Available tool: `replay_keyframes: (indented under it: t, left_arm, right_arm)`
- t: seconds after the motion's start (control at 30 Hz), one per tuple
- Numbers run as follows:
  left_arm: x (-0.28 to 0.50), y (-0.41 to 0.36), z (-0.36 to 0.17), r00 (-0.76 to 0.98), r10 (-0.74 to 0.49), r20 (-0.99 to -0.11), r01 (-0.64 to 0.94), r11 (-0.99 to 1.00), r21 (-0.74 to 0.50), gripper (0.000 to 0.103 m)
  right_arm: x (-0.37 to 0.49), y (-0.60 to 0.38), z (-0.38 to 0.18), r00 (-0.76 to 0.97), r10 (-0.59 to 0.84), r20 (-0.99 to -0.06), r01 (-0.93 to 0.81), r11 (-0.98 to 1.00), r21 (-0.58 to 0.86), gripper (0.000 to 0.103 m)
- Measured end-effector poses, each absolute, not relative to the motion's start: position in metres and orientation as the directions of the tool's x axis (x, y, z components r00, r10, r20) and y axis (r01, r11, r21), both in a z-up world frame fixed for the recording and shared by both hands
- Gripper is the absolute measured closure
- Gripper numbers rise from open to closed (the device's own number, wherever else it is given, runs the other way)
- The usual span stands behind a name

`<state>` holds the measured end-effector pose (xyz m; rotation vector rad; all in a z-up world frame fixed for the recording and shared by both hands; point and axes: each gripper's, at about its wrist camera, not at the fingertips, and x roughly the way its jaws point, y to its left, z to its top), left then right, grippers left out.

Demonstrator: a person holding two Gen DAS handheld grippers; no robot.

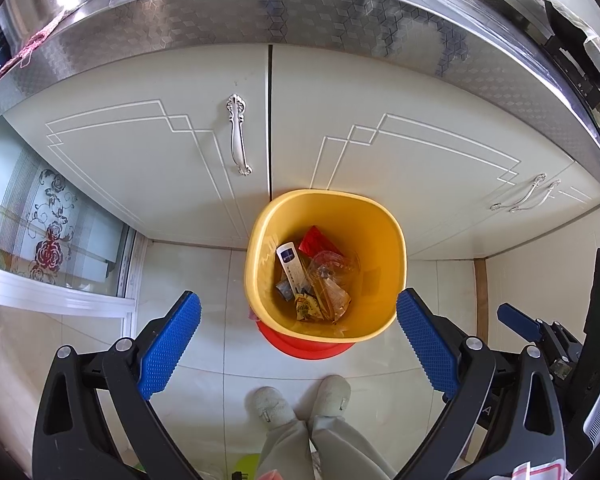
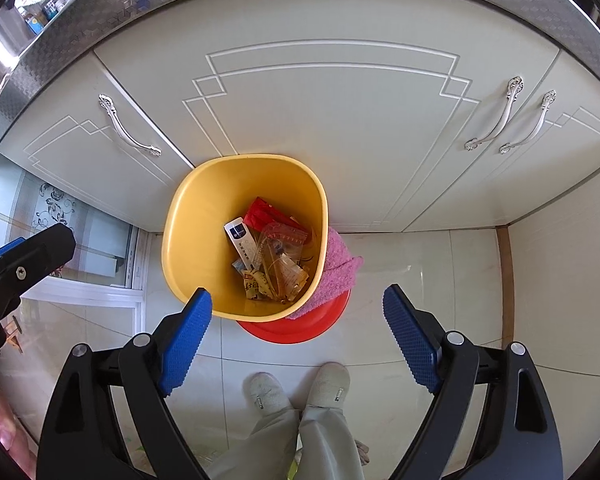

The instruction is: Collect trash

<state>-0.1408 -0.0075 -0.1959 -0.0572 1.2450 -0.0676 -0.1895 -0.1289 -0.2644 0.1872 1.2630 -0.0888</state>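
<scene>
A yellow trash bin (image 1: 380, 236) stands on the tiled floor against white cabinet doors; it also shows in the right wrist view (image 2: 196, 216). Inside lie several pieces of trash: a white box (image 1: 290, 264), a red wrapper (image 1: 316, 240), clear plastic (image 1: 334, 266) and a yellow snack packet (image 1: 308, 308). My left gripper (image 1: 298, 340) is open and empty, held above the bin's near rim. My right gripper (image 2: 298, 332) is open and empty, above the floor just in front of the bin. The right gripper's blue fingertip (image 1: 518, 318) shows at the left view's right edge.
A red basin (image 2: 296, 324) and a pink cloth (image 2: 338, 268) sit under and beside the bin. White cabinet doors (image 2: 332, 120) with silver handles (image 1: 238, 136) rise behind. The person's slippers (image 2: 296, 392) stand on the floor below. A glass sliding door (image 1: 48, 236) is at left.
</scene>
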Motion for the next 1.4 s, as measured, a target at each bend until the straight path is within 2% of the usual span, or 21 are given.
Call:
replay_keyframes:
  t: [0.53, 0.67, 0.77, 1.1, 1.17, 1.4]
  left_arm:
    - [-0.1360, -0.0086, -0.1921, 0.328, -0.082, -0.941, 0.017, 0.997, -0.080, 0.006]
    - [-0.1358, -0.0103, -0.1914, 0.335, -0.060, -0.940, 0.017, 0.998, -0.058, 0.015]
    - [-0.1357, -0.0098, -0.1915, 0.335, -0.053, -0.941, 0.010, 0.999, -0.053, 0.018]
    - [-0.1351, -0.0106, -0.1912, 0.336, -0.060, -0.940, 0.021, 0.998, -0.056, 0.016]
    - [-0.1353, -0.0111, -0.1919, 0.329, -0.062, -0.942, 0.020, 0.998, -0.058, 0.008]
    - [-0.1354, -0.0081, -0.1933, 0.323, -0.060, -0.945, 0.012, 0.998, -0.060, 0.008]
  right_arm:
    - [-0.1885, -0.1278, -0.2648, 0.299, 0.037, -0.953, 0.166, 0.982, 0.091, 0.015]
    - [-0.1880, -0.1275, -0.2647, 0.298, 0.037, -0.954, 0.166, 0.982, 0.090, 0.015]
    - [-0.1880, -0.1284, -0.2652, 0.298, 0.039, -0.954, 0.168, 0.981, 0.092, 0.015]
    - [-0.1877, -0.1290, -0.2653, 0.296, 0.040, -0.954, 0.168, 0.981, 0.094, 0.015]
    - [-0.1878, -0.1297, -0.2649, 0.298, 0.040, -0.954, 0.168, 0.981, 0.093, 0.015]
    - [-0.1884, -0.1298, -0.2642, 0.298, 0.041, -0.954, 0.169, 0.981, 0.095, 0.015]
